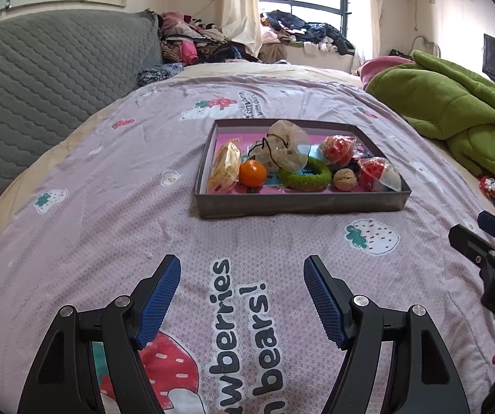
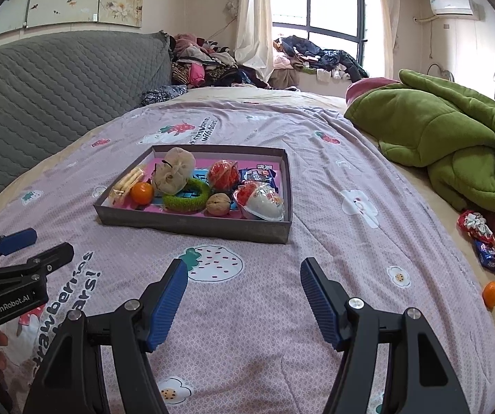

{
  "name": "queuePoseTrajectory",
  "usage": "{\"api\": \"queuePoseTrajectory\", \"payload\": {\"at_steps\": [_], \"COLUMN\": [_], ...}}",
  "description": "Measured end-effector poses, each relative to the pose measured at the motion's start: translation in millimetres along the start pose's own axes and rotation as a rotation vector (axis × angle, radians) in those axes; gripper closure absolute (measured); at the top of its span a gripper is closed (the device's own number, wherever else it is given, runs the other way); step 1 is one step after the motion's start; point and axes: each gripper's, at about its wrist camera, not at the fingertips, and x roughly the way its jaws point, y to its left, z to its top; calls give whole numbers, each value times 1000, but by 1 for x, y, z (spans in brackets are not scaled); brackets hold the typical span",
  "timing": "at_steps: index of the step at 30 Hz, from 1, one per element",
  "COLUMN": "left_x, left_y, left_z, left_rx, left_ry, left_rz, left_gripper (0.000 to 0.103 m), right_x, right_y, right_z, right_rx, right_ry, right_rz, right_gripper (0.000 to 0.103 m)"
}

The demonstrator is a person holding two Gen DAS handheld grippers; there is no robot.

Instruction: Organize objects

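A shallow grey box (image 1: 299, 203) (image 2: 192, 222) sits on the pink bedspread. It holds a tangerine (image 1: 252, 173) (image 2: 142, 193), a green ring (image 1: 304, 176) (image 2: 186, 200), a walnut (image 1: 344, 179) (image 2: 218, 203), a wrapped cracker pack (image 1: 226, 165), a beige pouch (image 1: 287, 148) and wrapped sweets (image 2: 259, 200). My left gripper (image 1: 242, 269) is open and empty, hovering short of the box. My right gripper (image 2: 244, 272) is open and empty, also short of the box. Loose sweets (image 2: 482, 241) and a small orange (image 2: 491, 293) lie at the right bed edge.
A green blanket (image 2: 447, 145) is heaped at the right. A grey quilted headboard (image 1: 47, 79) stands at the left. Piles of clothes (image 2: 206, 62) lie beyond the bed by the window. The right gripper shows at the left wrist view's right edge (image 1: 489, 241).
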Motion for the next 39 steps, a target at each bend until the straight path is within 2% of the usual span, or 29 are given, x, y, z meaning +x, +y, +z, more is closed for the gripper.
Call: {"api": "queuePoseTrajectory", "payload": {"at_steps": [15,39], "left_x": [21,30], "left_y": [8,11], "left_z": [-14,-23], "left_rx": [-7,-5], "left_ry": [19,29], "left_rz": [18,33], "left_gripper": [28,28], "right_x": [16,25], "right_y": [-2,-7], "right_z": [-21,-37], "right_rx": [21,40], "right_ry": [38,58], "right_rz": [-1,-9], "right_gripper": [36,36]}}
